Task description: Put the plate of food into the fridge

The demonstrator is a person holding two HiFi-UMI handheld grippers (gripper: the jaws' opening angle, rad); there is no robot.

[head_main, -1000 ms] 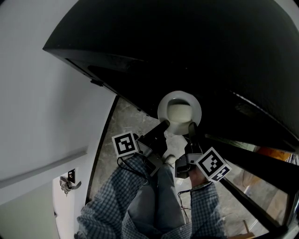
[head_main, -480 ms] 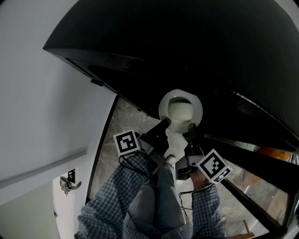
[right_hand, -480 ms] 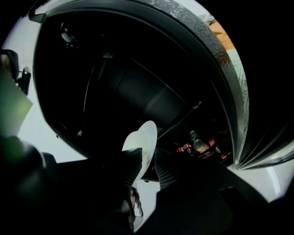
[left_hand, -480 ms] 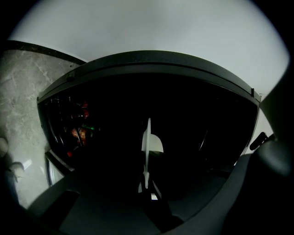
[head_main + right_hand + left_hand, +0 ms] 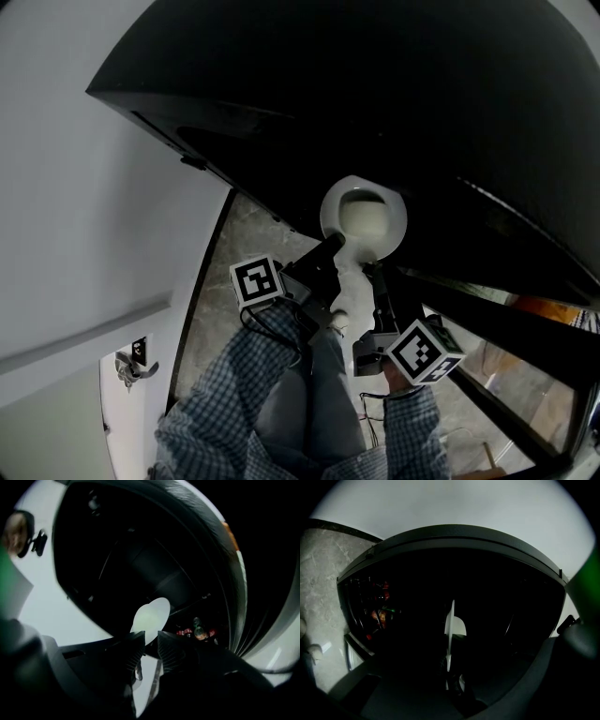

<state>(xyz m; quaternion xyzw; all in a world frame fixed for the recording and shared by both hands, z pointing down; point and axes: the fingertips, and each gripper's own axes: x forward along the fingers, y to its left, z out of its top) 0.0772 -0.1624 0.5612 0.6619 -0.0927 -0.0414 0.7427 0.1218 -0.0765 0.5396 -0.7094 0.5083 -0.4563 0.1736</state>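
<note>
Pinching plate rim, left tool, fridge beyond

The plate looks like smooth, glossy white ceramic, and the floor is veined grey stone. The fridge is matt black, the sleeves are checked cloth, and the right claw has ribbed matt pads
</note>
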